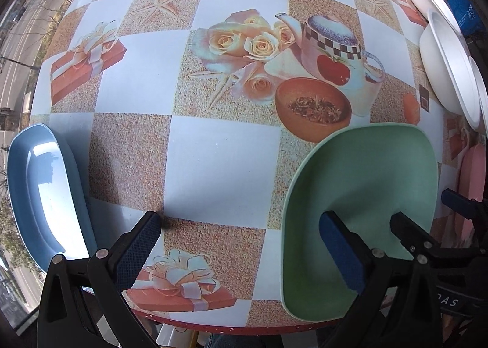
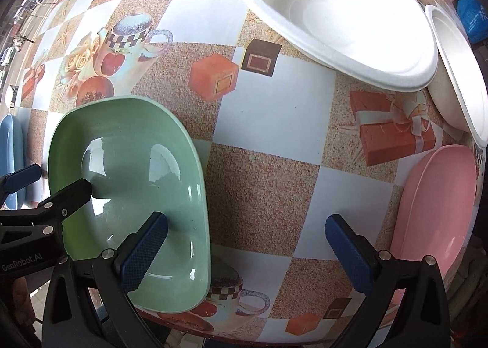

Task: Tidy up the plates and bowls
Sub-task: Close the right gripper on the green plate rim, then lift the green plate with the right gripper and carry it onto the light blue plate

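Observation:
A green plate [image 1: 366,183] lies at the table's near edge; it also shows in the right wrist view [image 2: 131,171]. A blue plate [image 1: 42,195] lies at the near left, and a pink plate [image 2: 436,195] at the near right. White bowls [image 2: 335,12] sit at the far right; they show in the left wrist view too [image 1: 445,64]. My left gripper [image 1: 241,253] is open, its right finger over the green plate. My right gripper [image 2: 247,250] is open and empty, its left finger over the green plate's right side.
The table [image 1: 219,159] is covered by a checked cloth printed with teapots, roses and gift boxes. Its near edge [image 2: 244,332] runs just below both grippers. A blue bag [image 1: 463,9] lies beyond the table at the far right.

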`<state>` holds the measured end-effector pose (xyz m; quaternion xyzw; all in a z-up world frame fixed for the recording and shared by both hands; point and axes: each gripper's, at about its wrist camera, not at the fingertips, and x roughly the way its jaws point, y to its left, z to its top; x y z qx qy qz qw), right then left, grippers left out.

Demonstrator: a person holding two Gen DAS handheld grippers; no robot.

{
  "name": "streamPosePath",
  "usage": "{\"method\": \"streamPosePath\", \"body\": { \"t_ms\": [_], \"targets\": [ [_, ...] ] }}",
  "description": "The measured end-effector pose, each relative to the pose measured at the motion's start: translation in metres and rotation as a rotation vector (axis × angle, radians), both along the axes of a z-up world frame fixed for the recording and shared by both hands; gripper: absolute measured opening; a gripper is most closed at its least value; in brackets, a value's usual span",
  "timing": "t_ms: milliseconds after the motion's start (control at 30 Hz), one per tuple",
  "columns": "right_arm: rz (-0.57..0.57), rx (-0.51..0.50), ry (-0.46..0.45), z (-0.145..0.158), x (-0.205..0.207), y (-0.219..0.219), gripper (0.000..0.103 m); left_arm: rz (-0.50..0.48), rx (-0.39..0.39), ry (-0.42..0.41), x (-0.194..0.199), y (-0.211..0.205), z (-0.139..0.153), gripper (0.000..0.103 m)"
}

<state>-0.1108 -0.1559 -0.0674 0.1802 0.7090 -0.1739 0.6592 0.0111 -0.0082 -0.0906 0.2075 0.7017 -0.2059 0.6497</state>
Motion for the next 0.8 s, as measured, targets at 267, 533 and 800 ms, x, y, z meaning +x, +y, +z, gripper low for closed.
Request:
{"method": "streamPosePath", "body": {
  "t_ms": [267,533,800],
  "targets": [
    [0.044,0.023,0.056,-0.002,0.012,0.003,0.095,0.026,0.013,0.023,-0.009,0.01,0.001,0.094],
    [0.154,0.057,0.068,0.009,0.031,0.051,0.036,-0.172,-0.028,0.017,-0.025,-0.005,0.012,0.033],
    [-0.057,0.143,0.098,0.011,0.026,0.041,0.018,-0.233,-0.028,0.064,-0.007,0.018,0.007,0.026]
  ]
}}
